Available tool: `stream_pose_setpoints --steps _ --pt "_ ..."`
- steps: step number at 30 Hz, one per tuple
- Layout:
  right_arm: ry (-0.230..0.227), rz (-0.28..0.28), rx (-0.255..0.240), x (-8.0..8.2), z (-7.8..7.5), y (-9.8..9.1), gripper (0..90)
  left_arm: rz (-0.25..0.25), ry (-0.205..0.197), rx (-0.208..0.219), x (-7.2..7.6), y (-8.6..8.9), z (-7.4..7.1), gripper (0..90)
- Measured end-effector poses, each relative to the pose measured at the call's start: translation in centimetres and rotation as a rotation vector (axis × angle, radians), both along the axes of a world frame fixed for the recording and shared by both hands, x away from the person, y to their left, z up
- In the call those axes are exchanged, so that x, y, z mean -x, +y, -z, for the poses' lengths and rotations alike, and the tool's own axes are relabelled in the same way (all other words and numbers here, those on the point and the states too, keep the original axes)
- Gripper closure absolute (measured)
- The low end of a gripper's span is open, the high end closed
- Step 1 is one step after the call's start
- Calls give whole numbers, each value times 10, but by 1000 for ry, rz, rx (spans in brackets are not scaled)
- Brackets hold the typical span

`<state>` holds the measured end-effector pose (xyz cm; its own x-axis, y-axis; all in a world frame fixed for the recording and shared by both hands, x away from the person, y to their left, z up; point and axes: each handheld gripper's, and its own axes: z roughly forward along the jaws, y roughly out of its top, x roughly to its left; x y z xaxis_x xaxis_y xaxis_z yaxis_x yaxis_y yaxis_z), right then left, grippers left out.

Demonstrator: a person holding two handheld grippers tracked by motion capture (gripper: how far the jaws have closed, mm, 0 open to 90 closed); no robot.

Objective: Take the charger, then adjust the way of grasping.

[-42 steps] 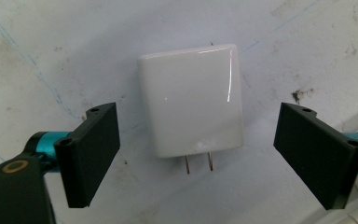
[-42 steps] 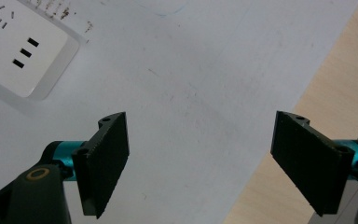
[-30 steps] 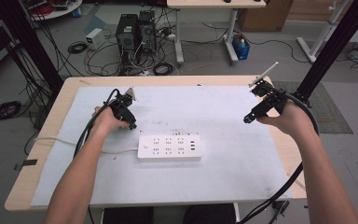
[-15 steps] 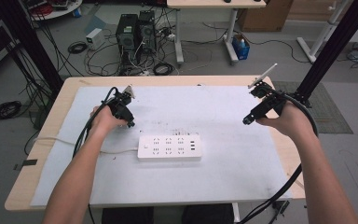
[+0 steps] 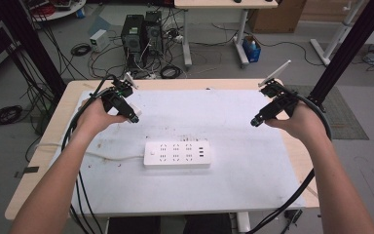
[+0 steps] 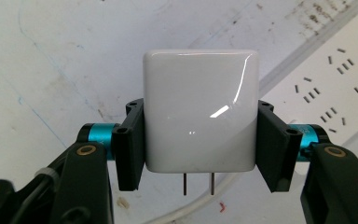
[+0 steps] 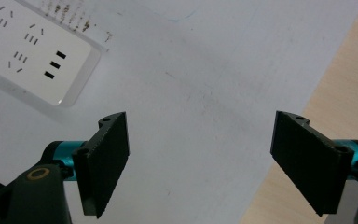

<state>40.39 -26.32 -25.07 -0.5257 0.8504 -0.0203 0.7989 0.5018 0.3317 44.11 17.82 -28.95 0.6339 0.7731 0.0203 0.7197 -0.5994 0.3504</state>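
Two grippers hang above the white mat (image 5: 253, 170). At centre frame in the left gripper view, the left gripper (image 6: 200, 140) has its jaws closed against both sides of a glossy white charger (image 6: 200, 109), whose two metal prongs point toward the bottom of the frame. The right gripper (image 7: 200, 158) has its jaws spread wide with nothing between them. A white power strip (image 5: 177, 154) lies flat at the middle of the high view, its cord (image 5: 112, 156) trailing left.

Grey floor (image 5: 44, 53) with tangled cables, computer towers (image 5: 140, 32), perhaps a second desk (image 5: 214, 5) beyond.
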Motion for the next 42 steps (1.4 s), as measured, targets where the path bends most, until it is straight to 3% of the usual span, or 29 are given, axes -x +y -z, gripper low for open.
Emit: stream_pose_setpoints --steps 2,6,7,8,9,12,14,16,21,23,24,25,26,27,28,29,30,31,32,33,34,35,39,40,42 --pt "13 10 -27 1 -3 -1 190 11 -5 3 2 0 -3 426" --pt "32 28 -72 1 -8 -2 191 72 -48 49 12 -3 -14 426" --pt "32 28 -72 1 -8 -2 191 96 -60 52 15 -4 -15 426" --pt "42 40 -98 1 -11 -1 208 151 -76 65 18 -8 -17 426" --pt "42 40 -98 1 -11 -1 208 151 -76 65 18 -8 -17 426" --pt "65 47 -196 2 -14 0 258 236 -119 99 22 -16 -20 426" --pt "76 45 -224 2 -13 1 258 276 -129 138 24 -23 -20 426" --pt "108 54 -303 2 -12 5 259 334 -141 165 25 -32 -20 426" --pt "123 43 -351 2 -10 16 276 459 -168 238 32 -54 -19 426" --pt "145 30 -390 0 -9 23 277 514 -181 271 34 -62 -19 427" --pt "150 20 -433 -2 -8 30 281 529 -188 285 35 -65 -19 427" --pt "150 20 -433 -2 -8 30 281 541 -193 299 36 -69 -18 427" --pt "164 18 -490 -5 -7 37 282 578 -216 319 39 -76 -17 427" --pt "164 18 -490 -5 -7 37 282 578 -216 319 39 -76 -17 427" --pt "186 -1 -531 -6 -5 45 283 604 -230 342 41 -83 -15 427" --pt "186 -1 -531 -6 -5 45 283 604 -230 342 41 -83 -15 427" --pt "199 -16 -563 -7 -4 51 284 613 -254 365 42 -89 -13 427" --pt "199 -16 -563 -7 -4 51 284 613 -254 365 42 -89 -13 427" --pt "207 -20 -594 -7 -3 57 284 623 -259 376 42 -93 -13 427" --pt "207 -20 -594 -7 -3 57 284 619 -264 396 43 -97 -11 427" --pt "224 -31 -627 -7 -2 63 285 647 -266 421 45 -105 -10 427" --pt "227 -37 -640 -7 -2 65 285 647 -266 421 45 -105 -10 427" --pt "257 -36 -682 -7 0 69 285 675 -297 461 50 -118 -9 427" --pt "287 -26 -713 -8 1 71 285 683 -305 474 50 -121 -9 427" --pt "286 -22 -727 -8 2 71 286 690 -328 484 52 -126 -10 428"
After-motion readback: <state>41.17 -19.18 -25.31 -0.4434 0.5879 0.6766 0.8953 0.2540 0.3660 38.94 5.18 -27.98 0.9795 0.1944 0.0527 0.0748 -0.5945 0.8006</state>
